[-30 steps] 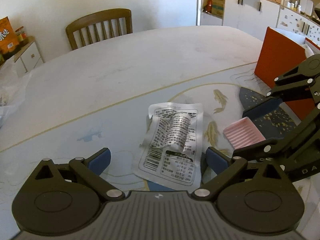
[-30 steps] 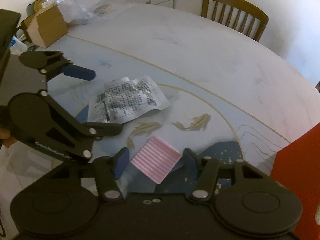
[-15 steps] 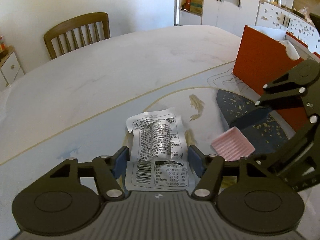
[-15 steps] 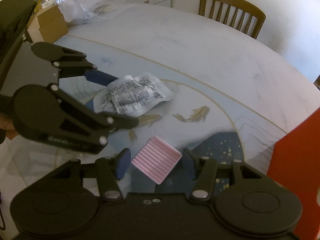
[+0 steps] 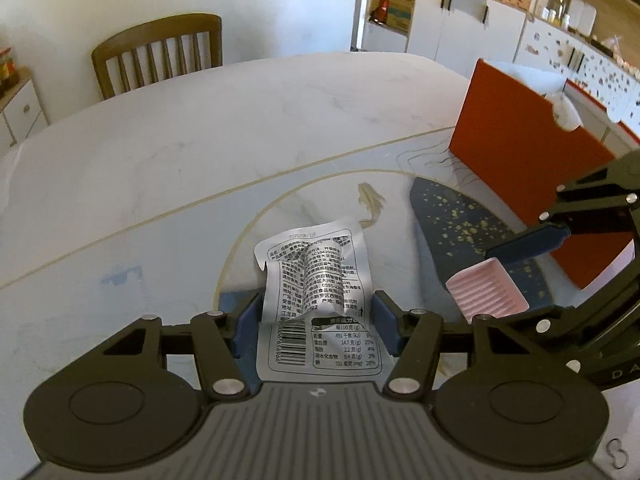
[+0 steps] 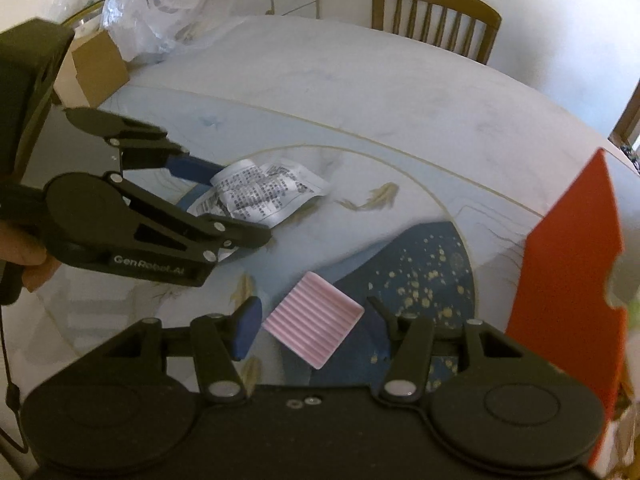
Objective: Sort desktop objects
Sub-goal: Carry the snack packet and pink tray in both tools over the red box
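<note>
A silver snack packet (image 5: pixel 318 292) with black print is crumpled between the blue pads of my left gripper (image 5: pixel 316 322), which is shut on it and holds it above the table; it also shows in the right wrist view (image 6: pixel 260 196). A pink ridged tray (image 6: pixel 314 328) is clamped between the fingers of my right gripper (image 6: pixel 314 326), above the table. In the left wrist view the pink tray (image 5: pixel 486 294) hangs to the right of the packet.
An orange-red box (image 5: pixel 532 200) stands at the table's right side, also in the right wrist view (image 6: pixel 568 264). A wooden chair (image 5: pixel 160 54) stands behind the table. A cardboard box (image 6: pixel 94 68) and plastic bags (image 6: pixel 160 16) lie at the far left.
My left gripper closed on the packet, crumpled it and lifted it. My right gripper lifted the pink tray off the table. Both moved toward the orange-red box.
</note>
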`<state>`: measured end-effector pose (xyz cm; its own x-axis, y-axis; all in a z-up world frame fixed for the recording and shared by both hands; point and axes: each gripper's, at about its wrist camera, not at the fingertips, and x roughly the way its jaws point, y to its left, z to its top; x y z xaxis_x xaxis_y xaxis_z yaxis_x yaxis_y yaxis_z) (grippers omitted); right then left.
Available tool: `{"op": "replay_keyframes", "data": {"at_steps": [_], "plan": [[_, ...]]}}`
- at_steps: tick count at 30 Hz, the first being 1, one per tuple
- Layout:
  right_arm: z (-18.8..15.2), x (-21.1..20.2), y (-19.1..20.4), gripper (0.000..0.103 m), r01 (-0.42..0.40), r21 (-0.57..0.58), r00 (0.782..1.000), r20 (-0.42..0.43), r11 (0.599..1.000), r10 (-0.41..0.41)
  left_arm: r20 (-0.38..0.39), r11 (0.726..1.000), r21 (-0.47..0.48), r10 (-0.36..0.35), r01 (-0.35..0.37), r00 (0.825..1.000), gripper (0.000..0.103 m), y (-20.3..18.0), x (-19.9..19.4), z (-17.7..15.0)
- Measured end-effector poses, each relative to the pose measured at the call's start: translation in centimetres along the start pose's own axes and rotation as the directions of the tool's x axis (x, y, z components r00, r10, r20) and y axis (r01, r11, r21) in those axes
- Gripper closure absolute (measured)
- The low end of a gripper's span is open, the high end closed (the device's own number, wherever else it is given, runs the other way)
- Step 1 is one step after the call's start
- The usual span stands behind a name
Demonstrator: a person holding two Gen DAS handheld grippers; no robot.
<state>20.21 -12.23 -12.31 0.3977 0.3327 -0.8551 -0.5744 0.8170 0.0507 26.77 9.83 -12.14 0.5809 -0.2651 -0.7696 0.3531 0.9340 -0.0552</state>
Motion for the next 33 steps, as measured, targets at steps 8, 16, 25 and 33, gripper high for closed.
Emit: {"op": "replay_keyframes", "data": {"at_steps": [8, 16, 25, 33], "plan": [[-1.0, -3.0, 0.1, 0.048, 0.007, 0.035, 0.999, 0.036, 0.999, -0.009, 0.035, 1.000, -0.013, -0.020, 0.020, 0.999, 0.044, -1.6, -3.0, -0.2], [-1.9, -6.9, -0.3, 0.048, 0.024, 0.080, 0.994, 0.101, 0.996, -0.033, 0.081, 1.000, 0.009, -0.029, 0.029, 0.996, 0.044, -3.5, -6.7, 0.5], [-3.2, -12.3, -2.0, 0.048, 0.047, 0.148, 0.979, 0.188, 0.988, -0.075, 0.117, 0.998, 0.054, -0.048, 0.042, 0.992, 0.044, -5.6, -10.1, 2.1], [-4.1, -14.9, -3.3, 0.048, 0.104, 0.177, 0.968, 0.209, 0.979, -0.140, 0.156, 0.990, 0.131, -0.078, 0.057, 0.985, 0.044, -9.7, -11.6, 3.8]]}}
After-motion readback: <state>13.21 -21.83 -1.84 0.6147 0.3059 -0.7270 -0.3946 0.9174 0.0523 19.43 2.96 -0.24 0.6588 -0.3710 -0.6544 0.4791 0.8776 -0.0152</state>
